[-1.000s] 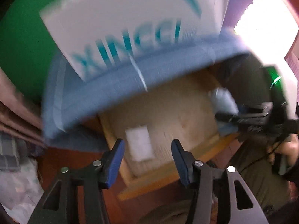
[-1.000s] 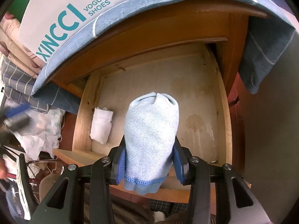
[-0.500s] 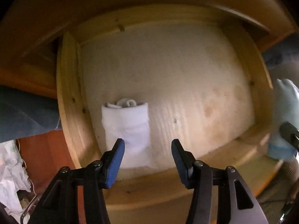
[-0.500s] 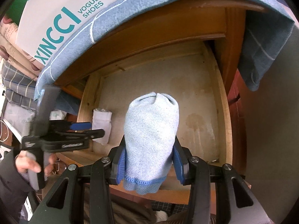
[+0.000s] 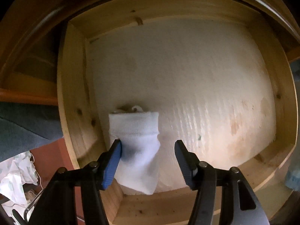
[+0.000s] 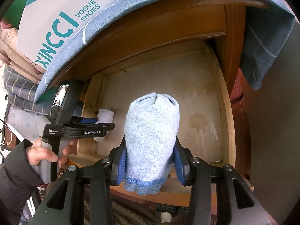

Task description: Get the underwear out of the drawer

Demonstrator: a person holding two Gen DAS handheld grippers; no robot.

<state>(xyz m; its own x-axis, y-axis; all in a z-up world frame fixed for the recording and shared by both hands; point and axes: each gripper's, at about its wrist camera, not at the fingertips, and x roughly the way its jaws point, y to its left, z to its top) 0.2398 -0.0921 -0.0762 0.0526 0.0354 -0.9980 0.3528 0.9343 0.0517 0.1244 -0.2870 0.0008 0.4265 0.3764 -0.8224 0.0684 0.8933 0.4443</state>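
Pale wood drawer (image 5: 75, 101), pulled out, one white rolled garment (image 5: 138, 150) left inside, one light-blue rolled garment (image 6: 151, 136) already out. Two bundles total, two hand-held grippers, one white shoe box (image 6: 56, 18) on the blue cloth (image 6: 266, 43) that drapes the cabinet top.

White bundle lies flat on the drawer floor in the near-left corner, close to the left wall; long axis runs front to back, ribbed cuff end toward the drawer's back. Blue bundle stands upright in the right wrist view, long axis along the fingers, darker blue hem at the bottom, folded end up.

Left hand-held gripper (image 5: 148, 155) points straight down into the drawer, jaws opening, white bundle between them: left pad touches its side, right pad stands clear. In the right wrist view a hand (image 6: 43, 153) in a dark sleeve wraps its grey handle.

Right hand-held gripper (image 6: 151, 163) tilts down toward the drawer from above its front edge, both pads pinching the blue bundle near its hem.
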